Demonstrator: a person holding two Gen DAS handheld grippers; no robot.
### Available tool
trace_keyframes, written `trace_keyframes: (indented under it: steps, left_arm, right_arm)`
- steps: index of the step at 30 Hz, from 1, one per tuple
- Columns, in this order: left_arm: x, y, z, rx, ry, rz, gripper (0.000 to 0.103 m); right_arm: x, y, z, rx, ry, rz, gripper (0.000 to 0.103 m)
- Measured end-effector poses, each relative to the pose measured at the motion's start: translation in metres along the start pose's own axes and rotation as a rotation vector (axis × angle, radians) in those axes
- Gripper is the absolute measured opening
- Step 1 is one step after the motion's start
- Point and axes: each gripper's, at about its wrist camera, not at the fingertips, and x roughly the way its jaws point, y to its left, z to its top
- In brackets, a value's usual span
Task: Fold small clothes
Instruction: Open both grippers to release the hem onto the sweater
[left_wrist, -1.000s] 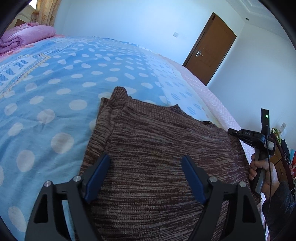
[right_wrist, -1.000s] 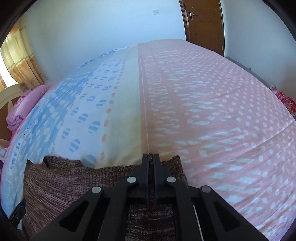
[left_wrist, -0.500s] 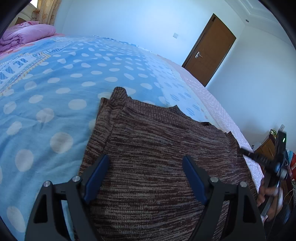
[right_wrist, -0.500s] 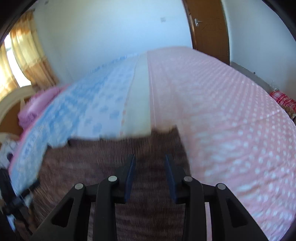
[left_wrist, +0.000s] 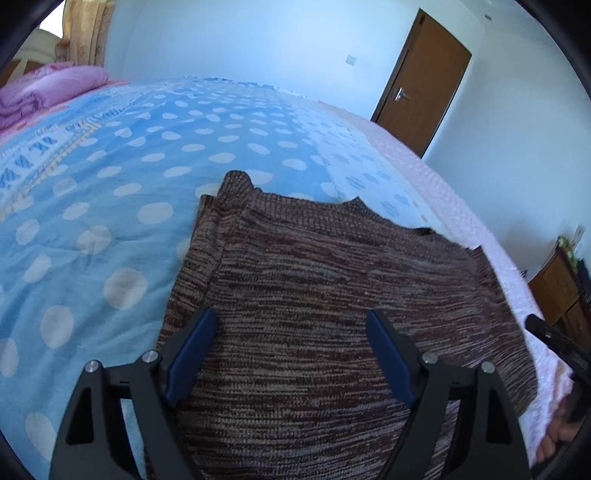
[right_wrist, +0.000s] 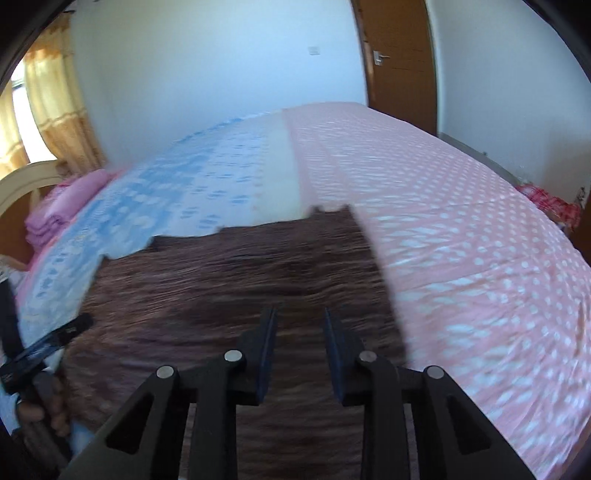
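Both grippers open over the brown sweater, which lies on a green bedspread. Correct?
Not quite: the bedspread is blue with white dots on one side and pink on the other, not green, as both wrist views show. The rest holds: the left gripper and right gripper are open over the brown sweater.

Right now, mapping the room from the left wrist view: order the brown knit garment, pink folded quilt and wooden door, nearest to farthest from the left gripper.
1. Brown knit garment, directly under the left gripper.
2. Pink folded quilt, far left at the bed's head.
3. Wooden door, upper right, beyond the bed.

White walls — brown door
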Motion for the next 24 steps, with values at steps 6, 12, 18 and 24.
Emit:
trace_keyframes:
  steps: [6, 12, 18, 24]
  left_arm:
    - [0.002, -0.029, -0.006, 0.135, 0.022, 0.211, 0.086]
    - [-0.019, -0.042, -0.019, 0.143, -0.002, 0.233, 0.086]
    - [-0.035, -0.066, -0.034, 0.194, 0.001, 0.237, 0.086]
    - [-0.051, -0.074, -0.05, 0.23, 0.004, 0.249, 0.087]
  right_arm:
    - [0.01, 0.049, -0.03, -0.014, 0.06, 0.084, 0.027]
    - [0.021, 0.061, -0.056, -0.021, 0.067, 0.036, 0.027]
    - [0.017, 0.062, -0.065, -0.043, 0.039, 0.023, 0.027]
    - [0.014, 0.056, -0.067, -0.019, 0.025, 0.05, 0.027]
